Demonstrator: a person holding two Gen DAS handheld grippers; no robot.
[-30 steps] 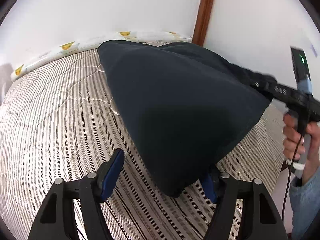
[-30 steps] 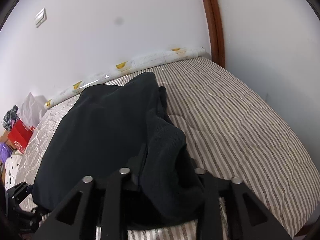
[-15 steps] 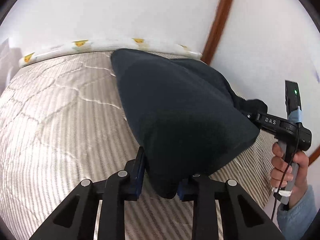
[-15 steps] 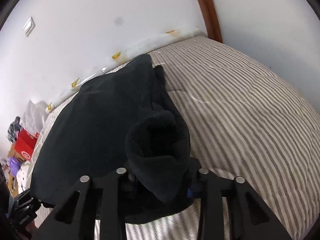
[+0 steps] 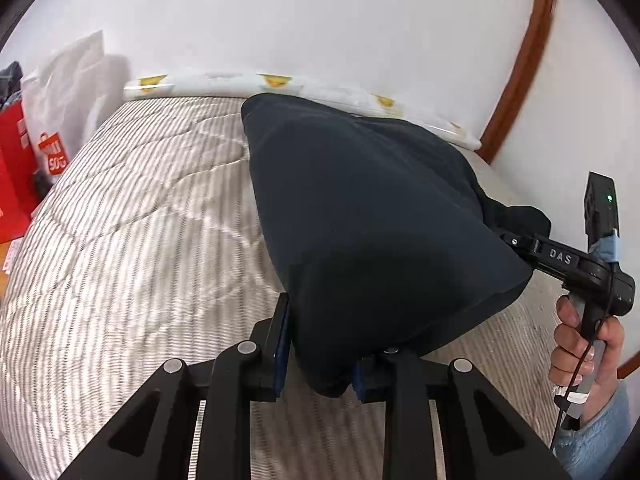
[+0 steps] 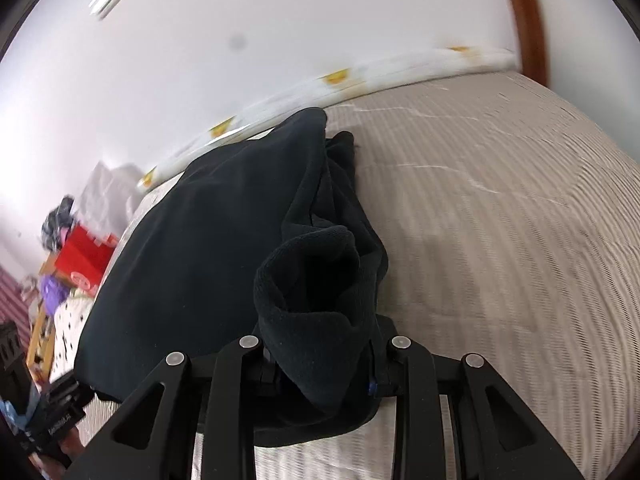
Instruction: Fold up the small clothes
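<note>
Left wrist view: left tongs (image 5: 318, 354) clamp one corner of the dark garment (image 5: 372, 220); right tongs (image 6: 320, 364) clamp another. Garment stretches from the bed's (image 5: 132, 220) far edge.

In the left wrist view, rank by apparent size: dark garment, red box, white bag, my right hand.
1. Dark garment, by far the largest.
2. White bag.
3. Red box and right hand look alike; the box is cut off by the frame and the hand is nearer, so no ranking.
</note>
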